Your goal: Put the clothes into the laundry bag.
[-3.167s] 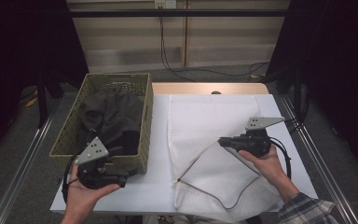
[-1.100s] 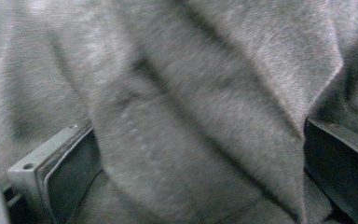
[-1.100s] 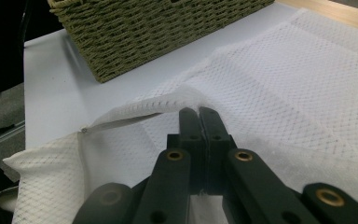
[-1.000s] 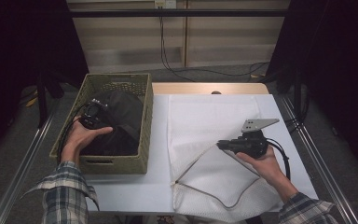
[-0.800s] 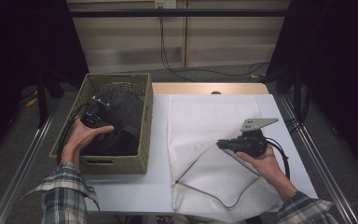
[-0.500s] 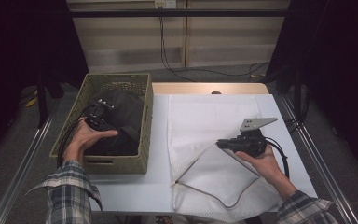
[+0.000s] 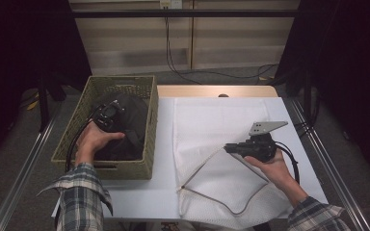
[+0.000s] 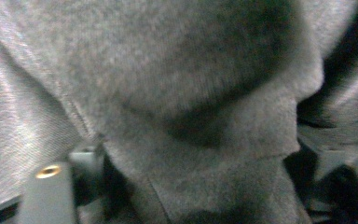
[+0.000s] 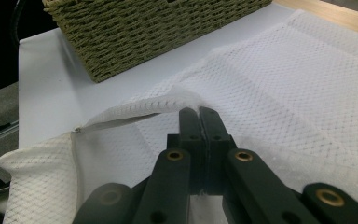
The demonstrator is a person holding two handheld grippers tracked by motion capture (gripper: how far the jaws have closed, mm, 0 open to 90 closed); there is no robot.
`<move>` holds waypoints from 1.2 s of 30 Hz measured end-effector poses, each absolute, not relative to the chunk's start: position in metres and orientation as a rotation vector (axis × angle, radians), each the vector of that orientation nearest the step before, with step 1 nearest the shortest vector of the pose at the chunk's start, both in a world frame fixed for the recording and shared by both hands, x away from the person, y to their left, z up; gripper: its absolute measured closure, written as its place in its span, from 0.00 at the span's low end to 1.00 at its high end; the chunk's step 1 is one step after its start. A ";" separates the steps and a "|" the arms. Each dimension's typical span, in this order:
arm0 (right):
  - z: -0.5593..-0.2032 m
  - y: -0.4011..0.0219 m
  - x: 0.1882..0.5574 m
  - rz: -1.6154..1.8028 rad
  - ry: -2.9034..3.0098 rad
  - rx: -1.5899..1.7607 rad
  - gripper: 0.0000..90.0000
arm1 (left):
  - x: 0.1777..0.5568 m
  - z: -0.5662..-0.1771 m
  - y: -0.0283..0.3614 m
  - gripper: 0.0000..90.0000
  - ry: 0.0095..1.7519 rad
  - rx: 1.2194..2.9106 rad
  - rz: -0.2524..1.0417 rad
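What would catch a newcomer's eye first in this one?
The woven basket at table left, where the left gripper is pushed into a heap of dark clothing, its fingers just closing with cloth between them. At right, the right gripper pinches the open edge of a white mesh laundry bag, lifting it.

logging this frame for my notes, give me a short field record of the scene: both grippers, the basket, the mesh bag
left gripper: down in the basket, jaws just been closing, a fold of dark garment between them
right gripper: shut on the raised upper edge of the mesh bag's opening
basket: woven, on the table's left side, dark garment inside
mesh bag: white, flat on the table right of the basket
table: white top
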State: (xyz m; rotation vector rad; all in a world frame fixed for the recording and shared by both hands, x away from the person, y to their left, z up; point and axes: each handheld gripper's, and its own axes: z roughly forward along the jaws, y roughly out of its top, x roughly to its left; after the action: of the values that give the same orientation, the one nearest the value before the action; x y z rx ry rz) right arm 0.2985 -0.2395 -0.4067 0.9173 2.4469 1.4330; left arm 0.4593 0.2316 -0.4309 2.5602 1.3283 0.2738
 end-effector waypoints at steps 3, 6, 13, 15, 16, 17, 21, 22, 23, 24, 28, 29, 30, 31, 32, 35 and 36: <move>-0.407 -0.241 0.298 1.430 2.442 0.925 1.00 | 0.458 -0.426 0.233 0.45 1.333 2.529 0.279; -0.407 -0.240 0.298 1.430 2.435 0.929 1.00 | 0.456 -0.421 0.235 0.59 1.327 2.499 0.279; -0.407 -0.239 0.298 1.430 2.427 0.940 1.00 | 0.448 -0.412 0.255 0.69 1.319 2.332 0.253; -0.407 -0.240 0.299 1.430 2.423 0.939 1.00 | 0.445 -0.409 0.260 0.69 1.313 2.293 0.247; -0.406 -0.240 0.298 1.435 2.422 0.944 1.00 | 0.444 -0.407 0.261 0.69 1.307 2.285 0.255; -0.406 -0.241 0.298 1.435 2.418 0.946 1.00 | 0.443 -0.405 0.261 0.70 1.309 2.259 0.261; -0.405 -0.243 0.297 1.435 2.406 0.952 1.00 | 0.437 -0.393 0.263 0.71 1.297 2.186 0.295; -0.404 -0.243 0.296 1.437 2.405 0.954 1.00 | 0.435 -0.391 0.263 0.71 1.297 2.154 0.301; -0.404 -0.244 0.296 1.445 2.400 0.951 1.00 | 0.433 -0.388 0.263 0.71 1.292 2.141 0.315; -0.403 -0.244 0.295 1.445 2.395 0.958 1.00 | 0.432 -0.387 0.264 0.71 1.286 2.121 0.320; -0.403 -0.245 0.294 1.444 2.390 0.963 1.00 | 0.424 -0.381 0.270 0.72 1.284 2.048 0.346; -0.402 -0.245 0.294 1.448 2.387 0.960 1.00 | 0.422 -0.379 0.271 0.72 1.270 2.034 0.342; -0.402 -0.245 0.294 1.452 2.385 0.959 1.00 | 0.420 -0.377 0.272 0.72 1.262 2.020 0.357; -0.402 -0.246 0.294 1.456 2.384 0.953 1.00 | 0.418 -0.375 0.273 0.72 1.256 2.005 0.365; -0.401 -0.246 0.294 1.452 2.382 0.957 1.00 | 0.415 -0.373 0.274 0.72 1.250 1.999 0.375; -0.401 -0.246 0.294 1.465 2.380 0.964 1.00 | 0.406 -0.367 0.277 0.72 1.240 1.951 0.399; -0.401 -0.245 0.294 1.465 2.379 0.964 1.00 | 0.402 -0.365 0.278 0.72 1.233 1.937 0.402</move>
State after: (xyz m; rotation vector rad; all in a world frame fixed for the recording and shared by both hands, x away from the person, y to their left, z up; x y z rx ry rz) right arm 0.2942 -0.2453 -0.4006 0.9641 2.3786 1.4647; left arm 0.4024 0.2783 -0.3651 1.9374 1.2330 0.4016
